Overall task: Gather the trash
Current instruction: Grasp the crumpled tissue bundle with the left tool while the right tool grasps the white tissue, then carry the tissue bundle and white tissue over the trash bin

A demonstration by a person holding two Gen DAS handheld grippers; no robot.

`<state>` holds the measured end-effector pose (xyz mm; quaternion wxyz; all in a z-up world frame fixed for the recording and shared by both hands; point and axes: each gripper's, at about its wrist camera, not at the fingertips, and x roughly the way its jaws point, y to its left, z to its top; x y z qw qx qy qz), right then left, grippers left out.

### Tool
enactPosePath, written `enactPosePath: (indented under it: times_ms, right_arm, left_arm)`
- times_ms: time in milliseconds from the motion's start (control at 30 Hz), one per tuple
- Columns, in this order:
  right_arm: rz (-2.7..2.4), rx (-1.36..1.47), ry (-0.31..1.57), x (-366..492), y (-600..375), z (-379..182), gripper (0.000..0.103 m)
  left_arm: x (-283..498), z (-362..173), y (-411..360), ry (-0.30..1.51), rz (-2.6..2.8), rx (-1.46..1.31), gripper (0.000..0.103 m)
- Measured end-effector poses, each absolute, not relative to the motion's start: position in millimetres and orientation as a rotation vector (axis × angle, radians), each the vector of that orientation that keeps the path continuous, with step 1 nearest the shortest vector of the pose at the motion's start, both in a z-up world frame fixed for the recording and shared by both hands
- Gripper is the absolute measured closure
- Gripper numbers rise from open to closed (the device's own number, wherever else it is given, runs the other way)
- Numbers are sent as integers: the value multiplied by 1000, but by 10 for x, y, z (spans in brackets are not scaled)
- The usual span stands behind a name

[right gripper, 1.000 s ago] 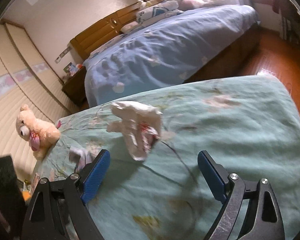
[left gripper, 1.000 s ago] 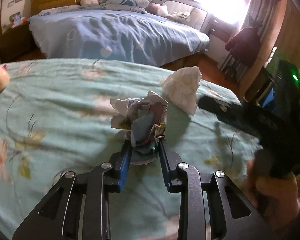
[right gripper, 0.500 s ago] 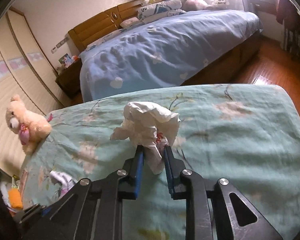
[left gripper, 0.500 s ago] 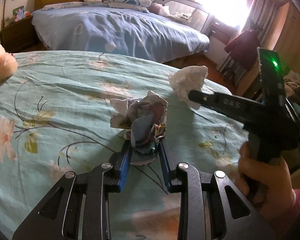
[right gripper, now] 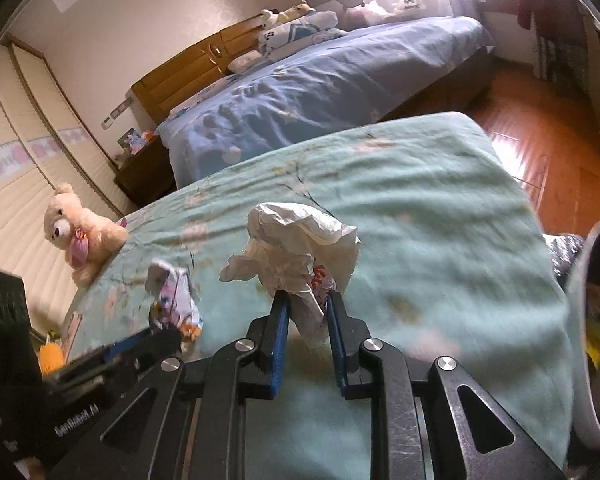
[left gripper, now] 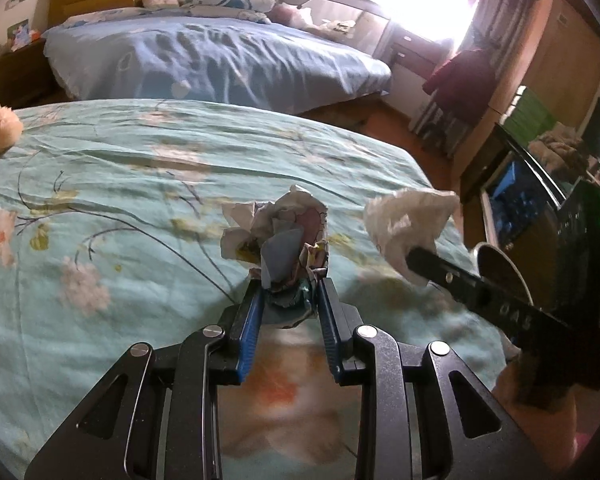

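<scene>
Left gripper (left gripper: 290,294) is closed on a crumpled printed paper wad (left gripper: 278,242), held above the green floral bed (left gripper: 120,168). Right gripper (right gripper: 307,304) is closed on a crumpled white wrapper (right gripper: 300,240), also held over that bed. Both wads sit near each other, not touching. A teddy bear (right gripper: 82,236) sits at the bed's far edge. A 2nd bed with blue bedding (left gripper: 220,64) stands beyond.

Crumpled paper wads (left gripper: 278,248) (right gripper: 300,256); matt cotton bedspread (left gripper: 120,208); glossy wooden floor (right gripper: 540,128).
</scene>
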<state>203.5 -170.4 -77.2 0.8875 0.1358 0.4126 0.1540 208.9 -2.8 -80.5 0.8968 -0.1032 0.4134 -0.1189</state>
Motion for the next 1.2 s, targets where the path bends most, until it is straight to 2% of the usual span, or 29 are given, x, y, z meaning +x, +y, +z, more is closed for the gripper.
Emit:
enactPosePath:
  times_ms: [67, 533, 633, 667, 700, 800, 967, 1033, 1067, 1200]
  right_arm:
    - [307, 289, 854, 1929, -1766, -765, 84]
    - [241, 340, 812, 1364, -2151, -698, 84]
    - [234, 354, 814, 1319, -2201, -710, 84]
    - [233, 359, 815, 1308, -2215, -711, 84]
    - [232, 364, 816, 1301, -2225, -714, 84]
    - [230, 368, 817, 1289, -2224, -720, 84]
    - [221, 375, 825, 1300, -2264, -752, 84]
    - [218, 374, 826, 1303, -2280, -756, 84]
    - [216, 373, 826, 1306, -2282, -754, 84]
    - [214, 371, 824, 1302, -2294, -748, 84]
  left_arm:
    - [2033, -796, -110, 862, -262, -203, 89]
    - [1719, -815, -378, 870, -273, -158, 91]
    - [1762, -827, -288, 872, -242, -180, 72]
    - [1792, -826, -265, 871, -225, -183, 58]
    - [1822, -820, -247, 861, -216, -187, 49]
    - [1939, -822, -230, 861, -200, -184, 38]
    - [2189, -909, -277, 870, -210, -178, 39]
    - [2264, -954, -305, 879, -226, -179, 55]
    - [2297, -984, -329, 891, -242, -175, 70]
    - [2259, -959, -391, 872, -257, -153, 77]
